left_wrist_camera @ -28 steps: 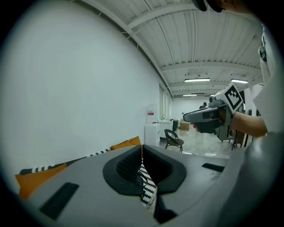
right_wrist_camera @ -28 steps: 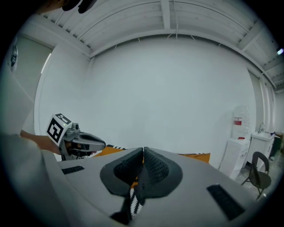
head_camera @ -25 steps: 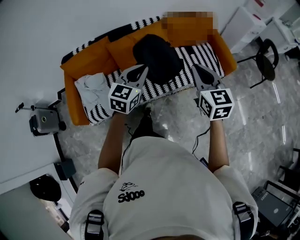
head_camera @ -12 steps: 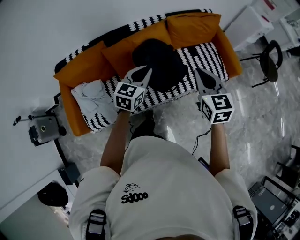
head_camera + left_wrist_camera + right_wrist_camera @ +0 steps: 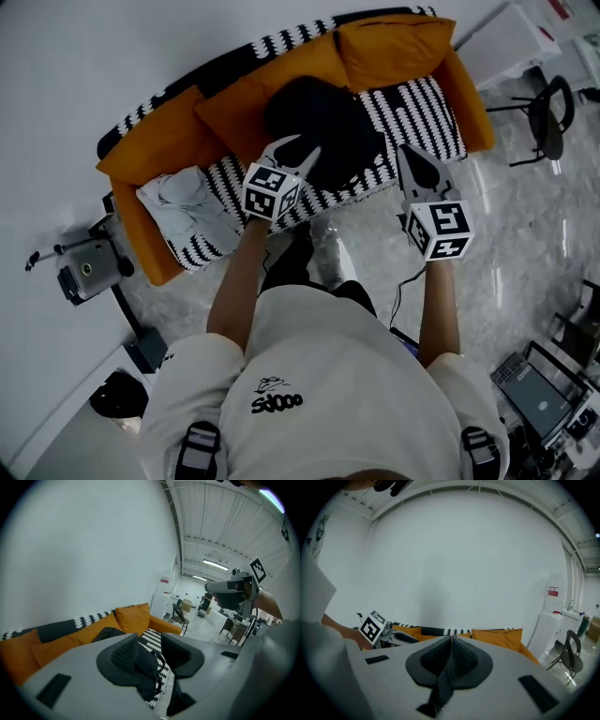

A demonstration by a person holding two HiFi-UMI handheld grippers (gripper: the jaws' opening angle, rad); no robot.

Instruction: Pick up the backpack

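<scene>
Left tongs (image 5: 309,148) opening around nothing, right tongs (image 5: 406,149) clenched empty, before a striped orange sofa (image 5: 424,111) on marbled floor (image 5: 525,244).

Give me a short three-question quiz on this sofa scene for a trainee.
1. True or false: the backpack lies on the floor.
2. The right tool's jaws are: A) wide apart, B) together, C) clamped on a strap.
3. In the head view, at which end of the sofa does the crumpled pale cloth lie?
Key: 1 false, it lies on the sofa seat; 2 B; 3 the left end.
</scene>
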